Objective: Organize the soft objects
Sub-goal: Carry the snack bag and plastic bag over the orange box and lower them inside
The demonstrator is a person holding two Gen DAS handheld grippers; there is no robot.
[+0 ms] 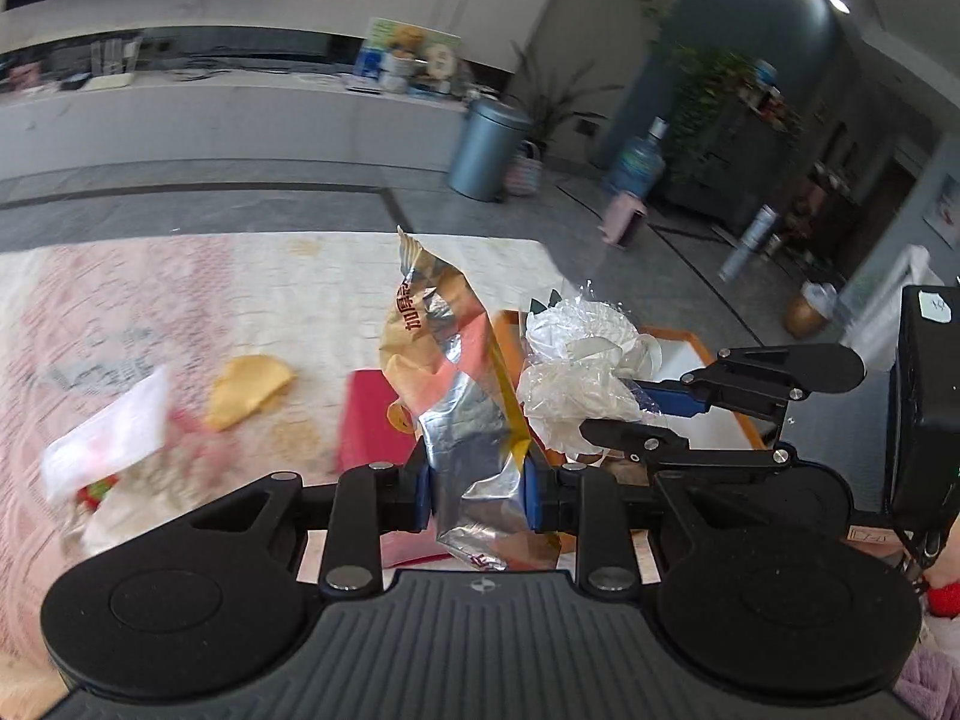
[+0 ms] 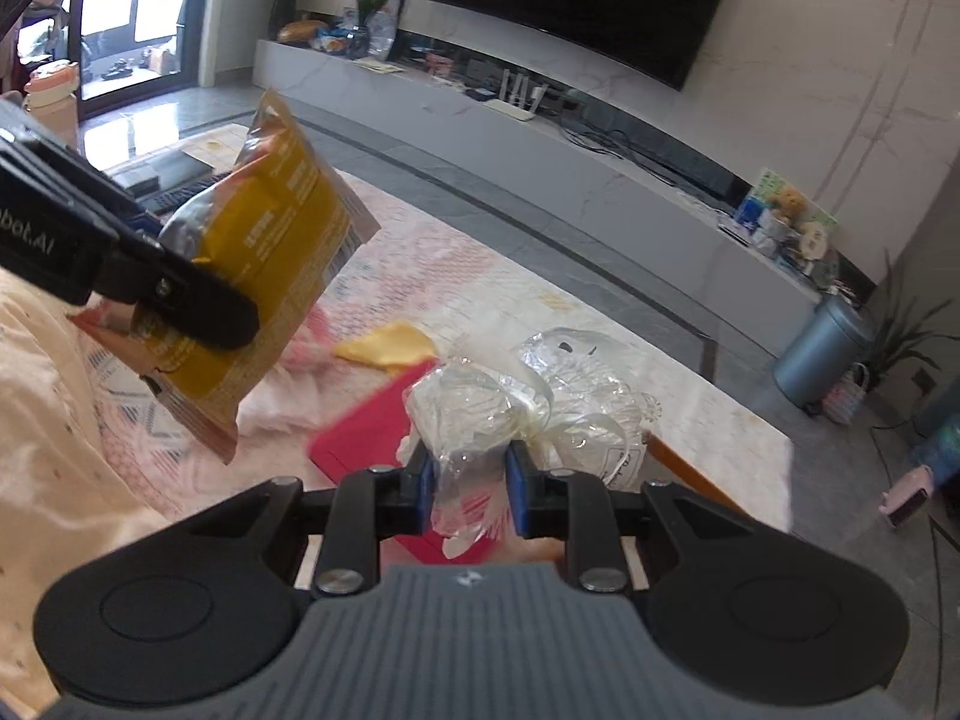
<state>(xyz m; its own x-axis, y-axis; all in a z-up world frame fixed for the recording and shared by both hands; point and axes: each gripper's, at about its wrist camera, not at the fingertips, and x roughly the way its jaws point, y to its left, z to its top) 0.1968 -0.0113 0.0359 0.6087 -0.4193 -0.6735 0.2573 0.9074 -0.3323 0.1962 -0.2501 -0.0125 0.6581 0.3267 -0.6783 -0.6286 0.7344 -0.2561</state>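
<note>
While the left gripper [image 1: 478, 495] is clamped on a crinkled yellow snack bag [image 1: 447, 372] mid-frame, the right gripper [image 2: 468, 495] pinches a wad of clear plastic wrap [image 2: 480, 414], both held up off the table. Right behind them lies a red sheet [image 2: 360, 432], then a yellow cloth [image 1: 249, 390] left of center on the pink patterned tablecloth [image 1: 180, 276]. A blurry white packet [image 1: 108, 435] sits lower left. Upper right, a grey bin [image 2: 822, 348] stands on the floor.
</note>
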